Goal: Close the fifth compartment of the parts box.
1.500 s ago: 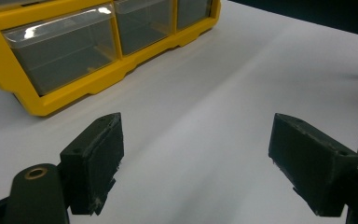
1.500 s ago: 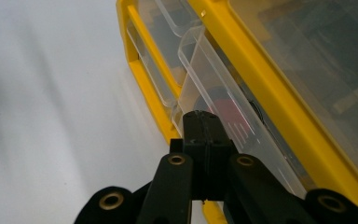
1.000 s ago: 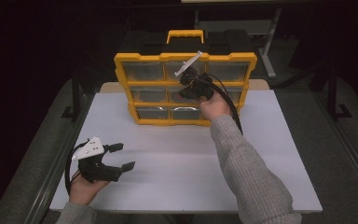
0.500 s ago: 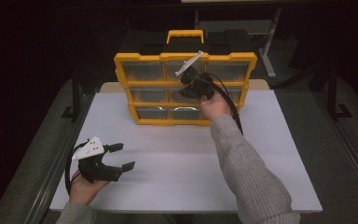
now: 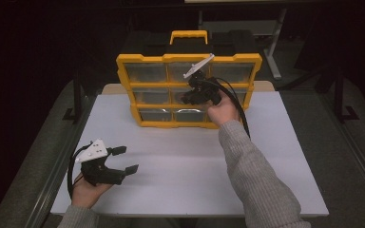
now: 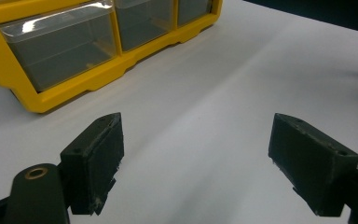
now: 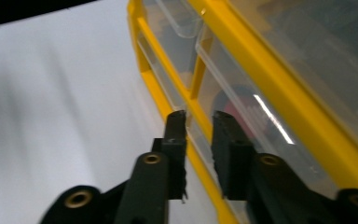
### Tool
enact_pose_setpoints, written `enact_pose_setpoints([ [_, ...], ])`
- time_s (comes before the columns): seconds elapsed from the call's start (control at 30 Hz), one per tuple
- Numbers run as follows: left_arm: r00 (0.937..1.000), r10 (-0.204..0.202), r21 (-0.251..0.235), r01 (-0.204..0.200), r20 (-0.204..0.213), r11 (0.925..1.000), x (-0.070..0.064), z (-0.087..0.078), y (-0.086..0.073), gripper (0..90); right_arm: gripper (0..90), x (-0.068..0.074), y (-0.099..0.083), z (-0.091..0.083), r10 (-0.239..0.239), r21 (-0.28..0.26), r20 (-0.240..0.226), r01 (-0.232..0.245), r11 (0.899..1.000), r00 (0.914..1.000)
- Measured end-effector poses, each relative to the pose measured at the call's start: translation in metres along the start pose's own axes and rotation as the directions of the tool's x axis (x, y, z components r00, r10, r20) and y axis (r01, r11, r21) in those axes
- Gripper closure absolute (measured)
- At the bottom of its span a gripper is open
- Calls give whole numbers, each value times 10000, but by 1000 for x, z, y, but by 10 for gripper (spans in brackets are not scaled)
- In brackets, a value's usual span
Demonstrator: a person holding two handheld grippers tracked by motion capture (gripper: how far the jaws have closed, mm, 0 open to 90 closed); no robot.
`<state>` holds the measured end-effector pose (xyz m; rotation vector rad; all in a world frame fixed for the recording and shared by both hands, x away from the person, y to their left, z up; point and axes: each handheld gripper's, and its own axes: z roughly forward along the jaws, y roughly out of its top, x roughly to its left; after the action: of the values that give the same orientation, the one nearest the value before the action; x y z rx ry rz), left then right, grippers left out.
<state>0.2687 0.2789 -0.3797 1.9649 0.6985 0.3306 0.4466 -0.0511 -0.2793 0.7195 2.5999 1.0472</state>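
Standing at the far edge of the white table (image 5: 171, 156) in the high view, the yellow drawer cabinet (image 5: 188, 90) has clear drawers in three rows; their contents are too dim to tell. The right gripper (image 5: 190, 97) is at the cabinet's middle row; the left gripper (image 5: 123, 160) rests near the near-left corner, jaws spread. In the left gripper view its jaws gape wide over bare table, holding nothing. In the right gripper view the jaws are nearly closed at a clear drawer (image 7: 242, 116) with something reddish inside; whether they pinch its front edge, I cannot tell.

glossy yellow plastic organizer (image 5: 188, 59), clear plastic drawers (image 6: 58, 49), matt white table (image 5: 180, 161).
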Motion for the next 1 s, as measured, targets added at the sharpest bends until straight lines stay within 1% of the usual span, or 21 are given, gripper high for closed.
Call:
enact_pose_setpoints([
  [0.03, 10000, -21, 89, 21, 1, 10000, 0, 0, 0, 179, 703, 0, -2, 0, 133, -70, -145, -134, 9999, 9998],
  [0.07, 10000, -67, 143, 67, 13, 9999, -1, 0, 0, 180, 689, 0, -4, -1, 129, -138, -244, -132, 9998, 9996],
  [0.13, 10000, 16, 67, -16, 16, 10000, 0, 2, 0, 180, 660, 0, -8, -2, 152, -225, -266, -158, 9996, 9995],
  [0.17, 10000, 6, 74, -6, 5, 10000, 0, 2, 0, 179, 649, 0, -10, -3, 276, -291, -387, -288, 9992, 9989],
  [0.2, 10000, -44, 83, 44, -3, 10000, 0, 2, -1, 179, 631, -1, -12, -3, 250, -388, -467, -268, 9989, 9986],
  [0.23, 10000, -45, 92, 45, -14, 9999, 0, 2, -1, 179, 610, 0, -13, -4, 373, -405, -543, -396, 9984, 9978],
  [0.27, 10000, -61, 89, 61, -20, 9999, -1, 2, -1, 180, 599, 0, -15, -4, 472, -491, -730, -509, 9975, 9962],
  [0.3, 10000, -68, 94, 68, -20, 9999, -1, 3, -1, 180, 586, 0, -16, -5, 457, -520, -786, -499, 9974, 9959],
  [0.37, 10000, -15, 177, 15, -6, 9998, -1, 3, -1, 179, 545, 0, -20, -5, 371, -613, -789, -420, 9972, 9962],
  [0.43, 10000, -34, 173, 33, 15, 9998, -1, 4, -1, 179, 513, 1, -23, -7, 526, -633, -939, -587, 9963, 9942],
  [0.5, 10000, 6, 246, -6, 14, 9997, -1, 4, -1, 180, 505, 1, -25, -8, 589, -696, -1026, -663, 9954, 9930],
  [0.6, 10000, -42, 247, 42, 15, 9997, -1, 4, -1, 179, 487, 2, -31, -10, 601, -881, -1088, -698, 9937, 9922],
  [0.63, 10000, -35, 342, 35, 9, 9994, -1, 4, -1, 180, 478, 2, -33, -11, 621, -904, -1107, -723, 9933, 9919],
  [0.67, 10000, -87, 273, 87, 1, 9996, -1, 5, -1, 179, 465, 3, -35, -11, 652, -934, -1107, -757, 9927, 9917],
  [0.73, 10000, -25, 316, 27, -63, 9995, -1, 5, -2, 179, 441, 2, -39, -11, 724, -904, -1167, -831, 9924, 9905],
  [0.8, 9999, -45, 372, 49, -105, 9993, -1, 5, -2, 179, 432, 2, -44, -11, 783, -953, -1189, -899, 9914, 9898],
  [0.87, 9999, -62, 367, 65, -89, 9993, 0, 4, -2, 179, 422, 3, -48, -12, 1016, -1035, -1295, -1154, 9879, 9864],
  [1.0, 9999, -72, 371, 76, -105, 9993, 0, 4, -2, 179, 389, 2, -54, -15, 1047, -1069, -1288, -1188, 9872, 9861],
])
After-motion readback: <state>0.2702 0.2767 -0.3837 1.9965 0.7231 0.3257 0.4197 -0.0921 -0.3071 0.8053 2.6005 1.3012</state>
